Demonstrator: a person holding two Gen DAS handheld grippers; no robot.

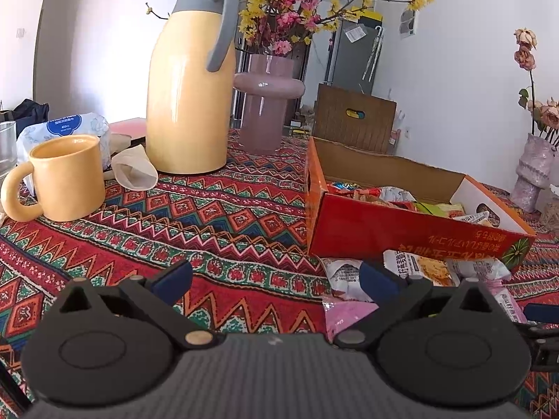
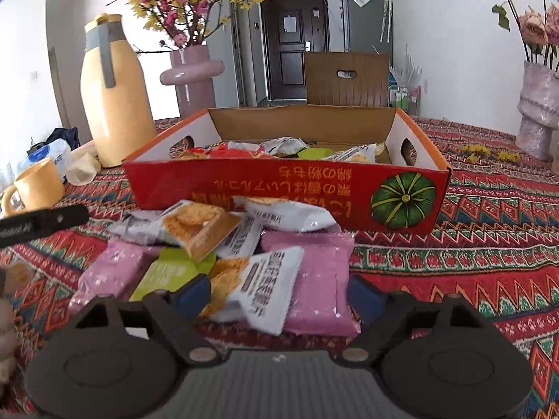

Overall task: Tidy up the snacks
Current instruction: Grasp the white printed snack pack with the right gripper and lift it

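A red cardboard box (image 2: 286, 188) with several snack packets inside stands on the patterned tablecloth; it also shows in the left wrist view (image 1: 401, 234). A pile of loose packets lies in front of it: a white and orange packet (image 2: 265, 286), pink packets (image 2: 321, 279), a green one (image 2: 167, 272). My right gripper (image 2: 279, 296) is open, its jaws on either side of the white and orange packet and the pink one beneath. My left gripper (image 1: 276, 279) is open and empty above bare cloth, left of the packets (image 1: 349, 279).
A yellow jug (image 1: 190, 80), a yellow mug (image 1: 66, 178), a pink vase with flowers (image 1: 267, 101) and a tissue pack (image 1: 63, 129) stand at the left. A second vase (image 2: 538, 111) stands at the far right. A wooden chair back (image 2: 347, 80) is behind the box.
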